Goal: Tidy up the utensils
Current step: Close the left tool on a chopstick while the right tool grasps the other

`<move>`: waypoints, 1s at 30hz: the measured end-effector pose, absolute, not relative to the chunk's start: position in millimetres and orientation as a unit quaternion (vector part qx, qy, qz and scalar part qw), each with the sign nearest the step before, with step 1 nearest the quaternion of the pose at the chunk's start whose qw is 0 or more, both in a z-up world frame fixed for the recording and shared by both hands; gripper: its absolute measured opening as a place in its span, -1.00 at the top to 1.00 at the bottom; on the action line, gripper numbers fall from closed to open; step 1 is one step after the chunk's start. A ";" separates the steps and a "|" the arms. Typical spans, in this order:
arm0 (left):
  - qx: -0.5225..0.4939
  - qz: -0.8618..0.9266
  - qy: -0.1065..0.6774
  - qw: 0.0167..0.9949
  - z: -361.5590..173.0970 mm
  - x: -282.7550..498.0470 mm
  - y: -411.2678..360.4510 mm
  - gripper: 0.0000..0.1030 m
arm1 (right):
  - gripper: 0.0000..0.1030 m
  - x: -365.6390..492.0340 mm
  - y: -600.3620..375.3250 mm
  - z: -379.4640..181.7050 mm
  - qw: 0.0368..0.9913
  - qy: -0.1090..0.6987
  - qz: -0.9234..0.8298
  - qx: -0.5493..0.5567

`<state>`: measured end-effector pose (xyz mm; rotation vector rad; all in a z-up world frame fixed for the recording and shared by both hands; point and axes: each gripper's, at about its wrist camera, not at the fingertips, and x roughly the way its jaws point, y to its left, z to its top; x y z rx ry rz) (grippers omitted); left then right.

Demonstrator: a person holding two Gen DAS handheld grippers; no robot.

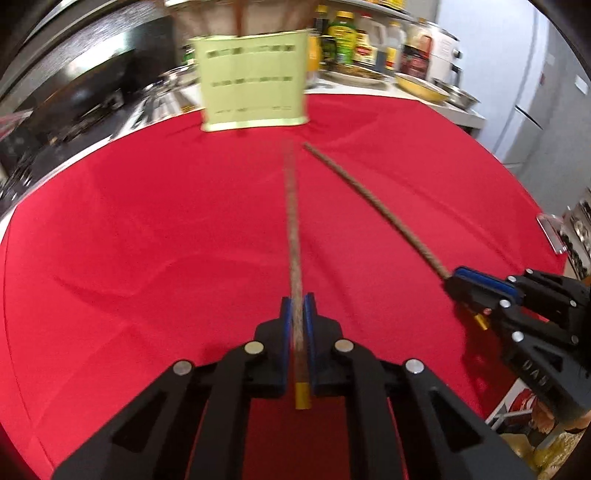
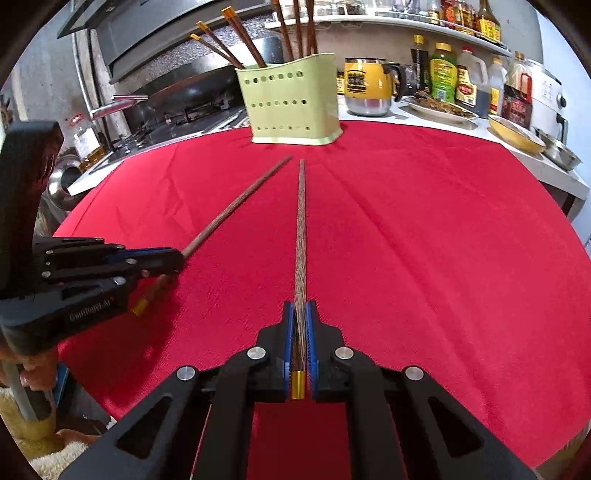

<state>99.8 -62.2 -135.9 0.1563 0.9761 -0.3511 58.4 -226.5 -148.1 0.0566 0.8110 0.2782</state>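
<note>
1. My left gripper (image 1: 297, 308) is clamped on one chopstick (image 1: 293, 236) near its gold-capped end, and my right gripper (image 2: 300, 314) is clamped on a second chopstick (image 2: 301, 229) in the same way. Both sticks point forward, over the red cloth (image 2: 424, 240), toward the green holder (image 2: 291, 99) at the far side of the cloth.

2. The grip is far back on each stick, so the long free part can swing. I think a small turn of my wrist may make the tip miss the opening of the holder, or knock its rim.

3. The holder looks light (it is thin plastic with holes). If a tip pushes its wall, it may slide on the cloth or tip over.

4. The two tips are near each other in front of the holder. If I bring both in together, they may cross and one stick may twist between the pads.

5. The holder already carries several chopsticks (image 2: 295, 33); a new stick can catch on them and stop before it goes down.

6. The right wrist view is sharp: it shows the holes of the holder, the sticks already standing in it, and the person's fingers (image 2: 33, 373) at the lower left.

7. The left wrist view is blurred at the holder (image 1: 255, 81), and its top is mostly cut off, but it shows my right gripper (image 1: 461, 291) from the side.
</note>
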 end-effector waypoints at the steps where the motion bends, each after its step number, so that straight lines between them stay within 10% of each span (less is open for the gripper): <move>1: 0.072 -0.163 0.466 0.867 -135.7 100.6 -53.1 0.86 | 0.82 58.9 -224.8 -148.1 0.910 0.392 0.136 0.026; 10: 0.074 -0.185 0.443 0.874 -135.6 65.2 -27.0 0.61 | 0.52 45.2 -221.3 -148.1 0.909 0.383 0.162 0.014; 30: 0.107 -0.144 0.438 0.881 -138.5 52.2 -33.7 0.56 | 0.60 24.9 -213.6 -150.0 0.918 0.370 0.138 -0.019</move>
